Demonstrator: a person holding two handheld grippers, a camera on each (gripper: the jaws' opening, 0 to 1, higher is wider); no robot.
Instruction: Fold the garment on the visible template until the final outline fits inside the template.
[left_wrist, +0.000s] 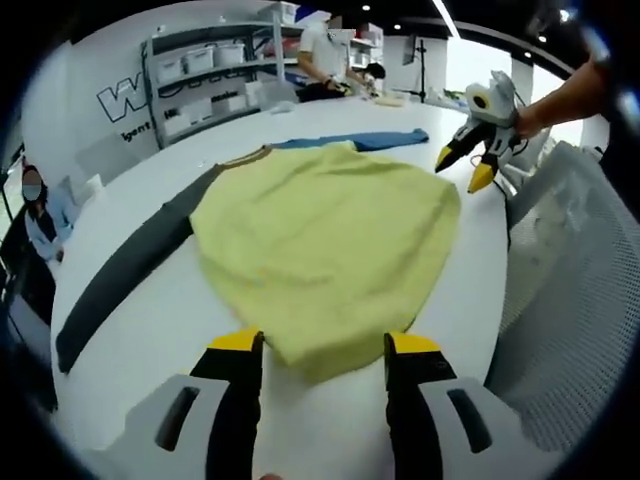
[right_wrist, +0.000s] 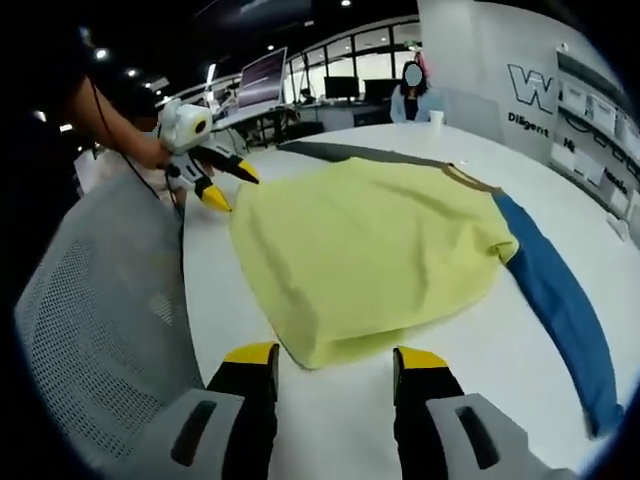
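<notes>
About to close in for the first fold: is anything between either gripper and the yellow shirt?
Nothing visible. The left gripper and right gripper each stand open at an edge of the yellow shirt, with just bare white table between.

The garment (left_wrist: 325, 255) — a yellow long-sleeved top with a brown-trimmed collar — lies spread flat on the white tabletop (left_wrist: 150, 330). In the left gripper view its grey sleeve (left_wrist: 130, 265) stretches toward 8 o'clock, while its blue sleeve (left_wrist: 370, 140) lies at 12 o'clock beyond the body.
</notes>
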